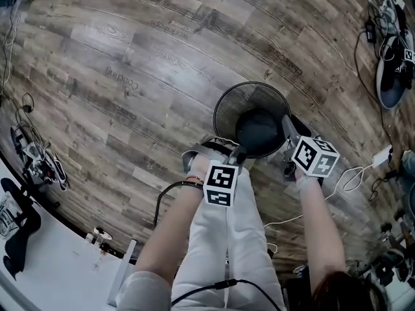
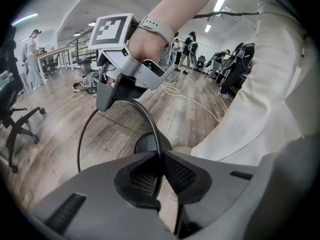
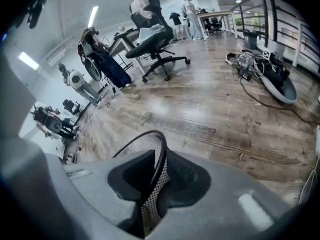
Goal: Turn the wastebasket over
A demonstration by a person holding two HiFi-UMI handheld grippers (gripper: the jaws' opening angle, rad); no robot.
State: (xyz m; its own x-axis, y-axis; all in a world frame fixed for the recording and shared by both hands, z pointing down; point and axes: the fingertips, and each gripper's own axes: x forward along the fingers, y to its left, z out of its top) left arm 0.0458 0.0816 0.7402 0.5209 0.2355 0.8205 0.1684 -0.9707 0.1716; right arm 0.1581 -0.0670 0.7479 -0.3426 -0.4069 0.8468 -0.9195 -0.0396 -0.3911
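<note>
A black wire-mesh wastebasket (image 1: 249,109) is tipped on the wooden floor in front of the person's knees, its open mouth facing up toward the head view. My left gripper (image 1: 238,155) is shut on the near part of its rim. In the left gripper view the thin black rim of the wastebasket (image 2: 110,134) runs down between that gripper's (image 2: 161,159) pads. My right gripper (image 1: 287,125) holds the rim on the right side. In the right gripper view the wastebasket's (image 3: 142,144) rim and mesh wall pass between this gripper's (image 3: 157,184) jaws, which close on them.
Cables and dark gear (image 1: 392,50) lie on the floor at the far right, and a white charger with its cord (image 1: 379,155) is near the right arm. A white desk (image 1: 52,271) fills the lower left. An office chair (image 3: 155,44) stands farther off.
</note>
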